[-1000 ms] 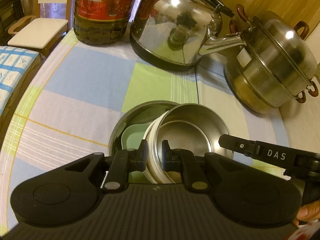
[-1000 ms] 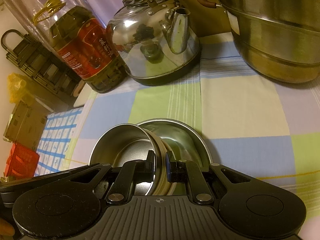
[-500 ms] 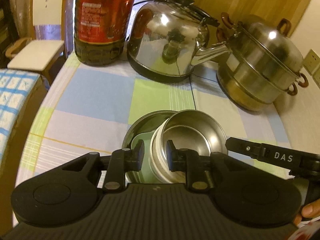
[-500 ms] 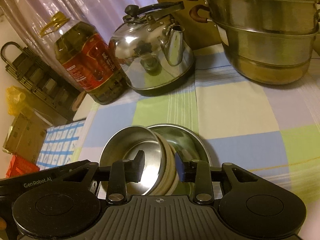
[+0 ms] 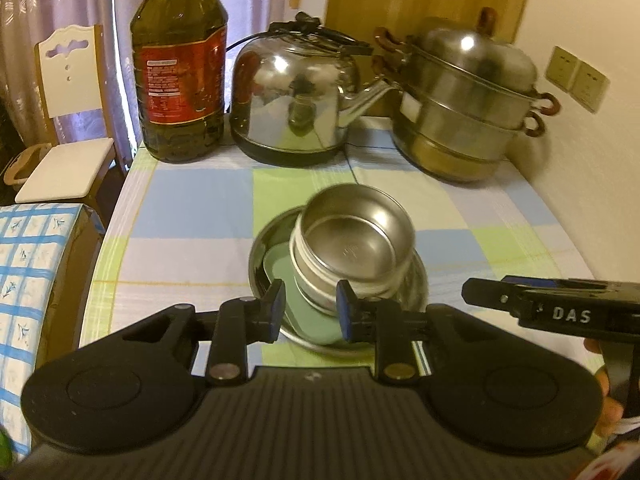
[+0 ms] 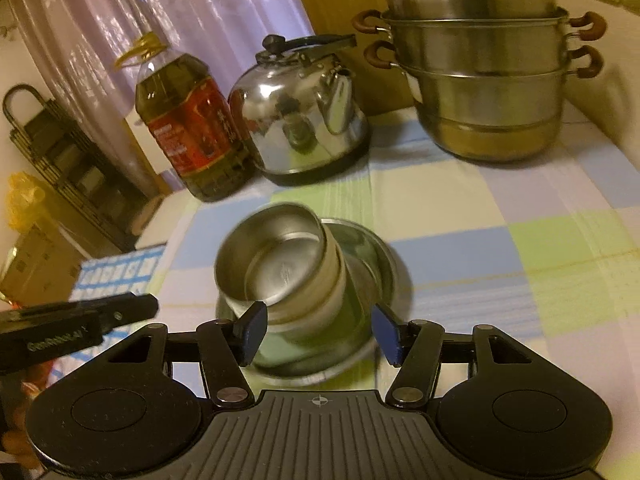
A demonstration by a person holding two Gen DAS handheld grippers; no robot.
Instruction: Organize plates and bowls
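A steel bowl [image 5: 352, 240] sits tilted, nested in a white-sided bowl [image 5: 316, 280], on a green square plate [image 5: 288, 280] inside a wide steel plate [image 5: 416, 284]. The stack stands mid-table. My left gripper [image 5: 310, 312] is open and empty, drawn back just short of the stack. My right gripper [image 6: 318, 330] is open wide and empty, close in front of the same stack: steel bowl [image 6: 276, 264], steel plate [image 6: 380, 256]. The right gripper's arm [image 5: 560, 312] shows at the right of the left wrist view.
An oil bottle [image 5: 178, 68], a steel kettle [image 5: 296, 100] and a stacked steamer pot [image 5: 464, 100] stand along the table's back edge. A white chair [image 5: 68, 120] is off the left edge. The wall runs along the right side.
Both grippers let go of the bowl rim, opened and pulled back from the stack. The bowls stay tilted in the steel plate.
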